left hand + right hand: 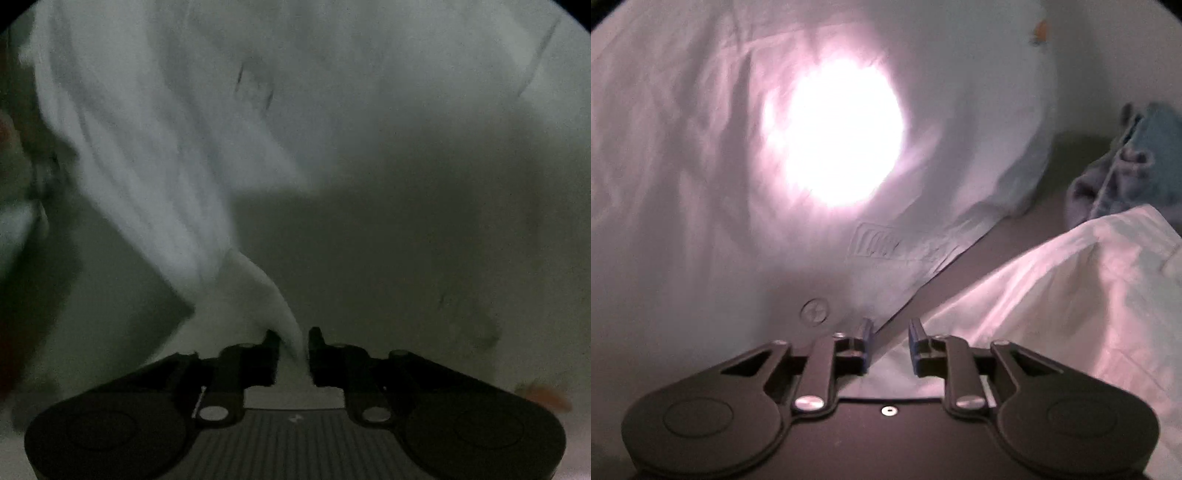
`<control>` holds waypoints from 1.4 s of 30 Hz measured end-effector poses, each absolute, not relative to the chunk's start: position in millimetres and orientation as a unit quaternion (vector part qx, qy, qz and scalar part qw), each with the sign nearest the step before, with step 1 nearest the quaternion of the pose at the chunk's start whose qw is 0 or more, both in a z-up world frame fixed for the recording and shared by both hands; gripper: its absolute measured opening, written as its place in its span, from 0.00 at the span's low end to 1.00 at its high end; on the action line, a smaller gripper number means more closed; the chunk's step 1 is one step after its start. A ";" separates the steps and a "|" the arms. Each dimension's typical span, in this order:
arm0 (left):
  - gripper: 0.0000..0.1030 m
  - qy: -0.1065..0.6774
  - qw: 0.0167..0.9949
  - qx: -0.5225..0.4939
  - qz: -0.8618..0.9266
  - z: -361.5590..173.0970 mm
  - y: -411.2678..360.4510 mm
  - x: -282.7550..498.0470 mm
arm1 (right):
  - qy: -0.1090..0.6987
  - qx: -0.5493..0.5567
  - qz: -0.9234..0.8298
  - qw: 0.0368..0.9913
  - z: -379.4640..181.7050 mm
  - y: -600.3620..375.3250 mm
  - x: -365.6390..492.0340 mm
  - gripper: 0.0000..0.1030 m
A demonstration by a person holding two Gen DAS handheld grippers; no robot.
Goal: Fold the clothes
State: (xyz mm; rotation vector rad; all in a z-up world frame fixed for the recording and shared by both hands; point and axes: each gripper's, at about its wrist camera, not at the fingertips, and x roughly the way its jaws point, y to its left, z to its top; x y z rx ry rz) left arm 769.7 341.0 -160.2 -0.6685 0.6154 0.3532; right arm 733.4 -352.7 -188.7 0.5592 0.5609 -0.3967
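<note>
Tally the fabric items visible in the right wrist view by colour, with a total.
White fabric: 2, namely the large white garment with a button and a sewn label and the white folded cloth at lower right.
Blue fabric: 1, the crumpled blue-grey cloth at the right edge.
Total: 3. Whether the two white pieces are one garment cannot be told.

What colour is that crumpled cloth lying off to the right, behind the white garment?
Blue, greyish in its folds: the crumpled cloth shows best in the right wrist view.
</note>
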 end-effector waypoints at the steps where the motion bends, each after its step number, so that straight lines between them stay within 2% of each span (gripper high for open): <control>1: 0.32 0.284 0.890 -0.316 0.164 -163.4 335.7 762.3 | 0.265 0.255 -0.192 0.910 -186.2 -347.3 725.1 0.49; 3: 0.39 0.294 0.896 -0.291 0.161 -165.9 326.2 740.2 | 0.264 0.228 -0.194 0.917 -180.4 -340.4 700.5 0.50; 5: 0.39 0.310 0.894 -0.282 0.162 -166.8 321.1 714.3 | 0.269 0.205 -0.196 0.920 -174.0 -335.9 670.9 0.50; 7: 0.43 0.318 0.890 -0.279 0.170 -163.6 320.2 679.5 | 0.277 0.198 -0.205 0.918 -172.0 -336.1 635.5 0.53; 9: 0.51 0.322 0.888 -0.272 0.182 -158.8 319.7 642.9 | 0.286 0.200 -0.218 0.911 -172.8 -339.3 596.5 0.63; 11: 0.55 0.324 0.884 -0.277 0.191 -154.9 320.3 609.3 | 0.296 0.205 -0.231 0.904 -174.6 -342.7 558.2 0.66; 13: 0.61 0.327 0.877 -0.291 0.199 -151.7 321.7 573.8 | 0.309 0.242 -0.246 0.886 -185.3 -351.3 528.5 0.66; 17: 0.64 0.348 0.851 -0.334 0.209 -160.7 329.7 525.3 | 0.309 0.358 -0.252 0.844 -207.4 -370.6 489.8 0.70; 18: 0.66 0.348 0.846 -0.346 0.209 -164.7 332.9 520.0 | 0.303 0.385 -0.252 0.834 -214.4 -374.1 484.7 0.72; 20: 0.75 0.341 0.837 -0.377 0.204 -173.1 338.6 510.6 | 0.291 0.434 -0.246 0.817 -227.2 -378.8 480.6 0.75; 23: 0.78 0.329 0.825 -0.416 0.196 -185.7 343.6 511.2 | 0.275 0.473 -0.233 0.804 -242.7 -380.6 491.0 0.79; 27: 0.79 0.323 0.825 -0.415 0.206 -197.2 348.3 543.0 | 0.266 0.488 -0.229 0.799 -252.8 -381.9 510.8 0.79; 28: 0.82 0.317 0.824 -0.419 0.211 -200.4 347.5 548.2 | 0.263 0.488 -0.230 0.800 -253.4 -380.6 515.6 0.79; 29: 0.84 0.312 0.820 -0.428 0.218 -204.9 347.5 554.0 | 0.261 0.487 -0.230 0.801 -254.1 -379.4 520.3 0.83; 30: 0.94 0.303 0.818 -0.437 0.221 -208.6 348.0 557.8 | 0.259 0.486 -0.231 0.802 -254.5 -378.1 525.0 0.84; 31: 0.99 0.289 0.817 -0.448 0.219 -210.9 346.7 560.5 | 0.261 0.481 -0.233 0.804 -254.0 -376.7 529.8 0.84; 33: 0.99 0.285 0.818 -0.440 0.236 -212.9 340.0 568.3 | 0.261 0.472 -0.240 0.807 -254.6 -375.5 535.1 0.84; 34: 0.98 0.288 0.822 -0.429 0.242 -212.6 336.0 572.4 | 0.261 0.468 -0.244 0.809 -254.6 -374.6 538.3 0.83; 35: 0.96 0.296 0.827 -0.408 0.250 -211.8 330.8 575.6 | 0.262 0.462 -0.247 0.810 -254.4 -374.1 541.0 0.73; 36: 0.85 0.305 0.832 -0.386 0.257 -210.8 325.5 578.7 | 0.266 0.457 -0.248 0.811 -254.3 -372.9 543.4 0.48; 37: 0.75 0.316 0.835 -0.358 0.274 -209.1 319.7 580.7 | 0.270 0.459 -0.248 0.809 -254.9 -373.9 545.6 0.43; 38: 0.54 0.326 0.834 -0.339 0.287 -208.0 317.9 580.8 | 0.272 0.461 -0.245 0.808 -255.1 -375.0 547.0 0.34; 39: 0.31 0.330 0.833 -0.335 0.293 -207.7 320.3 576.9 | 0.268 0.465 -0.237 0.810 -253.9 -376.4 545.9 0.21; 40: 0.12 0.333 0.831 -0.332 0.299 -207.6 323.0 572.6 | 0.264 0.469 -0.227 0.812 -251.9 -378.2 543.7 0.18; 41: 0.12 0.328 0.829 -0.349 0.290 -207.5 329.7 567.0 | 0.261 0.468 -0.216 0.816 -247.5 -381.4 538.5 0.14; 42: 0.07 0.323 0.824 -0.369 0.282 -205.5 337.1 561.5 | 0.258 0.467 -0.205 0.820 -243.1 -384.7 533.4 0.11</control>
